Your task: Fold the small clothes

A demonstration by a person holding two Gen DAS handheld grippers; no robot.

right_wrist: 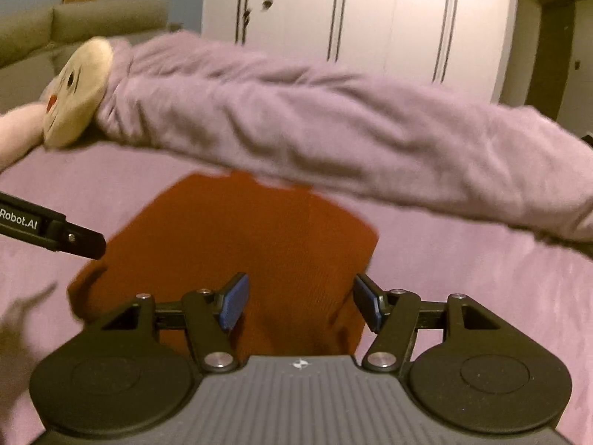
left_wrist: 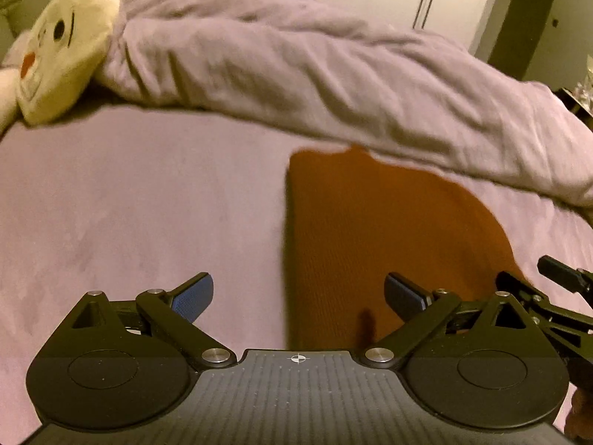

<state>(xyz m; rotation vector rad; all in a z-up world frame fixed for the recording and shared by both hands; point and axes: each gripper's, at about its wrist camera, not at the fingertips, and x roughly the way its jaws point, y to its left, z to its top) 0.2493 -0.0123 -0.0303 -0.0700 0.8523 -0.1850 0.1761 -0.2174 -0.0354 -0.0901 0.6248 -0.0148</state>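
Dim warm light, soft motion blur, fisheye-bent edges throughout.

A mauve-sheeted bed carries a folded rust-orange garment; a bunched duvet; a cream plush toy.

Rust-orange garment on lilac bedsheet; cream plush toy.

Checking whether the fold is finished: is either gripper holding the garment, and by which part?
Nothing is held. The left gripper and right gripper both hang open above the rust-orange knitted garment, their blue pads clear of it.
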